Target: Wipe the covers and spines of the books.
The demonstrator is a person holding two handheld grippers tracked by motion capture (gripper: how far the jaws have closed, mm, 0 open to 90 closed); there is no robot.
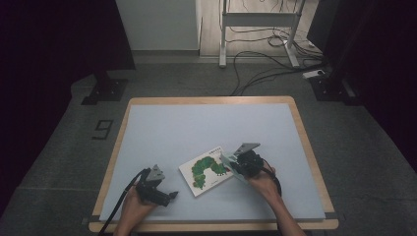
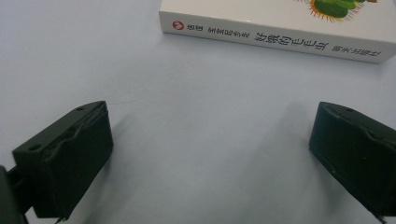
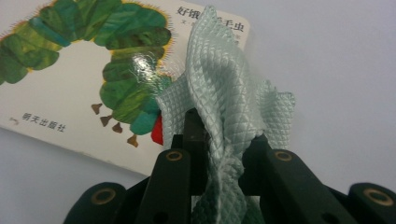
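A white picture book with a green caterpillar on its cover lies flat on the table, a little right of centre near the front. My right gripper is over the book's right corner, shut on a pale green quilted cloth that bunches up between its jaws and hangs just above the book cover. My left gripper rests low on the table at the front left, open, nothing between its jaws. The book's spine lies a short way ahead of the left gripper.
The table has a pale blue mat with a wooden rim. Behind it are a grey floor, a white stand and loose cables. Dark curtains flank both sides.
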